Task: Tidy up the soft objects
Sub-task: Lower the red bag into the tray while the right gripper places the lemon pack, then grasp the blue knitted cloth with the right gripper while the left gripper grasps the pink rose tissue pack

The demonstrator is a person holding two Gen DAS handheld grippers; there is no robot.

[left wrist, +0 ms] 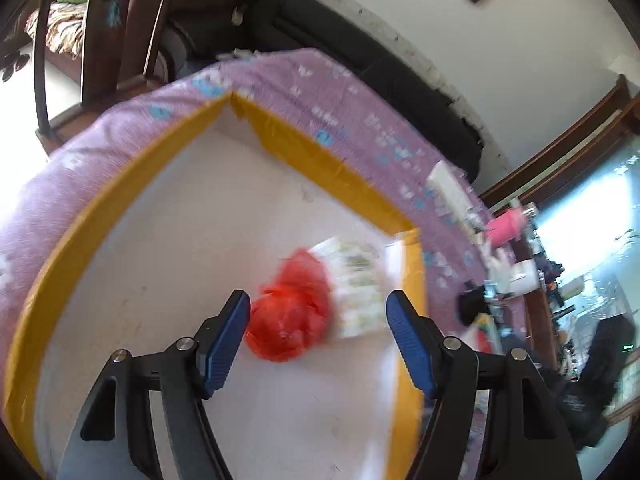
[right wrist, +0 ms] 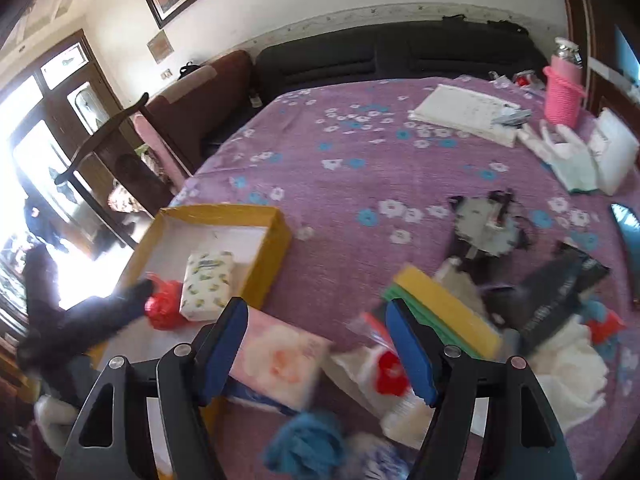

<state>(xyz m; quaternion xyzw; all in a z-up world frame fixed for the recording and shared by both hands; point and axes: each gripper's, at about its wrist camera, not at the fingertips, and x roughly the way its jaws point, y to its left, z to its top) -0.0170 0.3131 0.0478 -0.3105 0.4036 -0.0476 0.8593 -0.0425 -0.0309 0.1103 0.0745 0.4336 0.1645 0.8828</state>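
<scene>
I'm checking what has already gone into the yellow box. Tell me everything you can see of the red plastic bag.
The red plastic bag is thin, glossy, translucent film, crumpled into a loose lump with white glints on its creases. It lies on the white floor of the yellow-walled box, near one side wall. A lemon-print tissue pack sits right beside it, apparently touching. The left gripper hangs over it with jaws open, pads clear of the film. From the right wrist view one dark finger partly hides it.
</scene>
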